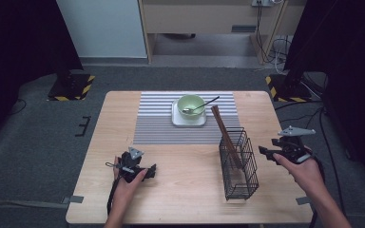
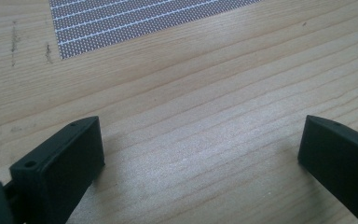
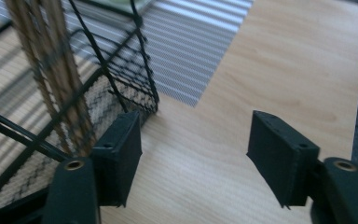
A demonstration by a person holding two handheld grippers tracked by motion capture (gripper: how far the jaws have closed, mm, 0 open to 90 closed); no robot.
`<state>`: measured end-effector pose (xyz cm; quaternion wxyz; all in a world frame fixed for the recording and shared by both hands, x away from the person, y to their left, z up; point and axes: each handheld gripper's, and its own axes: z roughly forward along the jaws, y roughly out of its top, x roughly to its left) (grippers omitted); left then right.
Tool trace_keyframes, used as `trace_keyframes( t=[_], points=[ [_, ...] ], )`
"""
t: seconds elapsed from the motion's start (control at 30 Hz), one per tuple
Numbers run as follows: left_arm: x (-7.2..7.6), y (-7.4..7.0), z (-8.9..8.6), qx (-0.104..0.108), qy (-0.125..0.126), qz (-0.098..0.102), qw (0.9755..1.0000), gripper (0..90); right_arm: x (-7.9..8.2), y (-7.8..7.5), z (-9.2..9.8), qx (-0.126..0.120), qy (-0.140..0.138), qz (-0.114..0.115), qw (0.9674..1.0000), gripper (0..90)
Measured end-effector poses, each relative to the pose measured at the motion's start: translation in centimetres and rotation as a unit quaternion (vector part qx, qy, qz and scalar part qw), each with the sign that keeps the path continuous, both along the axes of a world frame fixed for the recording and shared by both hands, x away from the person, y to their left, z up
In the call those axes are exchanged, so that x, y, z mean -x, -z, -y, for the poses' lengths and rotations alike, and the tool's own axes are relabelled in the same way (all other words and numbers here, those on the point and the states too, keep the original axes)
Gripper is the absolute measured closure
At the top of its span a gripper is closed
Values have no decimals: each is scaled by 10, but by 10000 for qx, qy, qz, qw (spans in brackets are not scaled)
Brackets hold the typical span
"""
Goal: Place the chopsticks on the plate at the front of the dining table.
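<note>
Right claw (image 3: 193, 156) released beside wire basket (image 3: 121, 84) of chopsticks (image 3: 56, 70); left claw (image 2: 200, 154) released over bare table (image 2: 205, 93).

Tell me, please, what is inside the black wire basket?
Brown chopsticks stand in the black wire basket, leaning toward the striped mat. Their lower ends are blurred behind the mesh, so the basket's floor cannot be made out.

1. No words, labels, brands or numbers can be read anywhere in the pictures.
2. The only sign-like marks are yellow-and-black hazard stripes on two floor stand bases (image 1: 71, 86), beyond the far left and far right (image 1: 285, 90) corners of the tabletop (image 1: 123, 123); they carry no lettering.
</note>
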<state>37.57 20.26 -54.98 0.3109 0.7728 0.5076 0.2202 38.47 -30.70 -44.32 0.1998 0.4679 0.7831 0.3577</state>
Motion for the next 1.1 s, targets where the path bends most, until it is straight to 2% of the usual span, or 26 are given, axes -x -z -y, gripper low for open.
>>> trace_keyframes(
  t=[0.17, 0.27, 0.33, 0.5, 0.77, 0.9, 1.1],
  points=[
    [0, 0, 0, 0, 0, 1, 10000, 0, -7, -28, -8, -82, -155, 96, 9998, 418],
    [0, 0, 0, 0, 0, 0, 10000, 0, -9, -37, -12, -107, -215, 132, 9996, 435],
    [0, 0, 0, 0, 0, 0, 10000, 0, -16, -49, -20, -71, -308, 177, 9993, 465],
    [0, 0, 0, -1, 0, 0, 10000, 0, -24, -63, -33, -24, -447, 213, 9988, 524],
    [0, 0, 0, -1, 0, 0, 10000, 0, -37, -76, -59, -198, -735, 249, 9968, 642],
    [0, 0, 0, -8, 6, 0, 10000, 0, -43, -79, -76, -276, -917, 296, 9950, 647],
    [0, 0, 0, -9, 6, -1, 10000, 0, -52, -86, -102, -466, -1083, 377, 9923, 561]
  ],
)
